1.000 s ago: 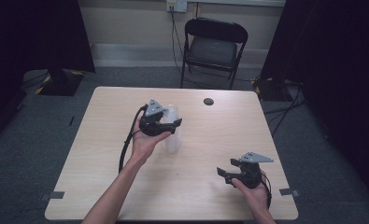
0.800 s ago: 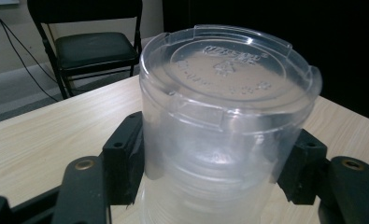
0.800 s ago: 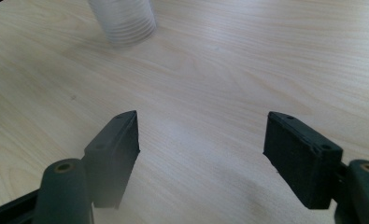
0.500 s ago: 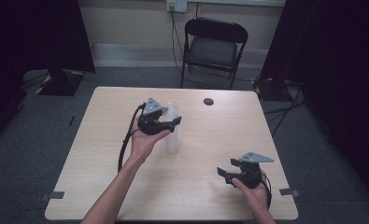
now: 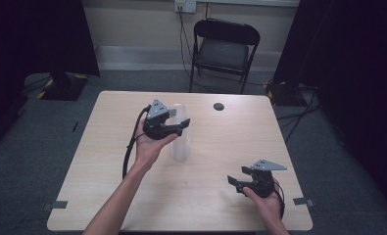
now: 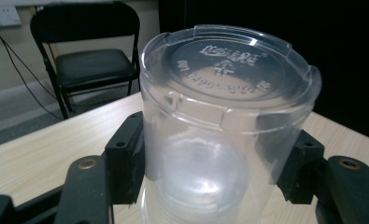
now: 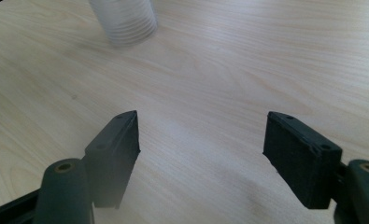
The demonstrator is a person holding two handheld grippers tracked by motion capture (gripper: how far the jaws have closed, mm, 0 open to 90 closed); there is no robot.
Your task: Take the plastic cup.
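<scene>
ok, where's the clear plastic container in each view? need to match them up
High view: clear plastic container stands at table centre, left gripper around its upper part.
Left gripper view: container upside down at centre, close up, a black pad on each side.
Right gripper view: its ribbed lower part at the top edge, left of middle.
Shared landmark: the light wooden table.
</scene>
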